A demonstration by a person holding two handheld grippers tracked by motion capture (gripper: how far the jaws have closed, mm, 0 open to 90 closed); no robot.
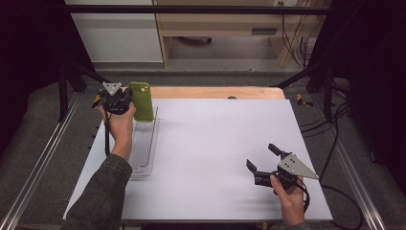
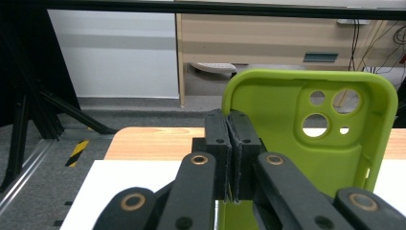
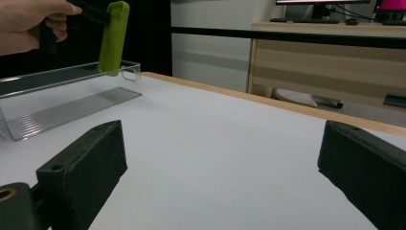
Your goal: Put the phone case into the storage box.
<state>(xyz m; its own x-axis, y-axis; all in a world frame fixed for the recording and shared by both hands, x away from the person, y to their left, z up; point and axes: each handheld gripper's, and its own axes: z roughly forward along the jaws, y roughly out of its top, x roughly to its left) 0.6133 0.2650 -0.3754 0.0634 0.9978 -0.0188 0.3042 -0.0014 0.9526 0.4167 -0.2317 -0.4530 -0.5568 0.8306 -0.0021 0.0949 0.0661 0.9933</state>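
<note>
Our left gripper (image 1: 125,99) has its fingers (image 2: 218,143) pinched tight on the green phone case's (image 1: 142,101) edge, holding it upright, long axis vertical, above the clear tray's (image 1: 143,158) far end; right gripper (image 1: 261,156) gapes wide, holding nothing, well apart from the tray over the white table (image 1: 210,143), cabinets beyond

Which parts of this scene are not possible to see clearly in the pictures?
- Left gripper view: the lower end of the green phone case is cut off by the bottom edge and hidden behind the left gripper.
- High view: the near end of the clear tray is hidden by the sleeve.
- Right gripper view: the tray is cut off by the left edge.
</note>
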